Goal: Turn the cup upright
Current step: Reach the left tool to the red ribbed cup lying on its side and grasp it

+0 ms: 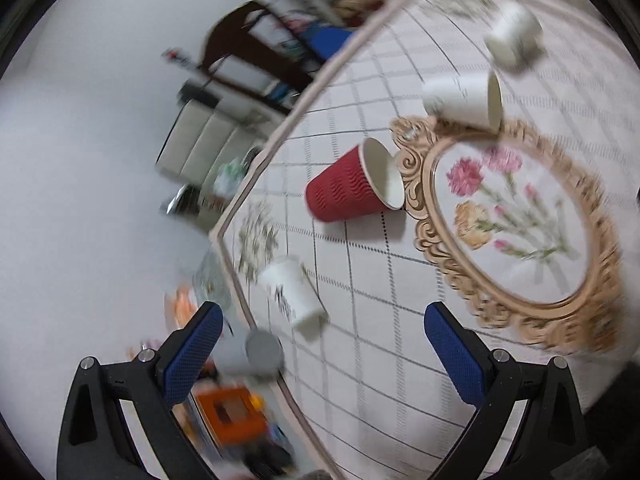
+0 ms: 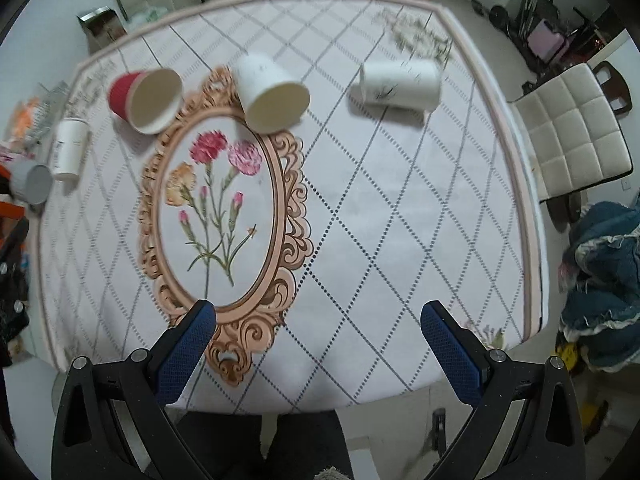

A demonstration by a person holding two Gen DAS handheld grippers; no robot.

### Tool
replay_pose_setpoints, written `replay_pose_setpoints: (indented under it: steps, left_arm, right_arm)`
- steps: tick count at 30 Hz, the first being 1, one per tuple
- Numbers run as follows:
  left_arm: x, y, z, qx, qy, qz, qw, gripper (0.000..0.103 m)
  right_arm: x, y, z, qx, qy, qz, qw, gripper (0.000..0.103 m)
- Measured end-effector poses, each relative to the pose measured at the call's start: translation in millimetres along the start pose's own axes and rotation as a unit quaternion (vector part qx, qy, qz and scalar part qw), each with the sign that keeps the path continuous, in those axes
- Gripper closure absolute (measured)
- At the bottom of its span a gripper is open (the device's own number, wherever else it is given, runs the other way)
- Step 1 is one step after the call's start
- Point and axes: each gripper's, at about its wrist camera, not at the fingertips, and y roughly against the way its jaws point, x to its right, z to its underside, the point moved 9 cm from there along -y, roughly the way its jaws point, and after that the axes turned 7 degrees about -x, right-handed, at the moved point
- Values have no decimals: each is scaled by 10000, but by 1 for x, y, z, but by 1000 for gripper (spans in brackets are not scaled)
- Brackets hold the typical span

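Five cups toppled on a patterned tablecloth [image 2: 400, 220], both grippers spread wide and holding nothing.

Nearest the left gripper [image 1: 320, 344]: grey cup [image 1: 262, 354] at the table edge between the blue pads, then small white cup [image 1: 294, 294] just beyond. Farther ahead, red cup [image 1: 354, 182] on its side, mouth toward the oval floral print [image 1: 516, 236]. Beyond that, two white cups [image 1: 464, 98] [image 1: 514, 34]. Right gripper [image 2: 318, 344] hovering over the near table edge, well apart from red cup [image 2: 144, 94], far left.
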Motion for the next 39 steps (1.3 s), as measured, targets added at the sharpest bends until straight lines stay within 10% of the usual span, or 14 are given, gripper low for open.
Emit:
replay_pose_setpoints:
  steps: [8,21,24,39]
  left_arm:
    - [1,-81,-52,281,-1617,-367,9858,0]
    - [28,-142,-98,816,-3424,-440,9350,1]
    - [40,-144,-94,867,-3669,-303,9257,17]
    - [35,-142,-103,970,-3292,-75,9393,32]
  right_arm:
    - [-25,-59,-34,-698,-294,94,9971,0]
    - [-41,-111,-87,-1166,-560,224,9913,0]
    - [-39,-120,-93,-1247,-610,227,9901,0]
    - [-12,-138,-91,-1286,-692,434,9883,0]
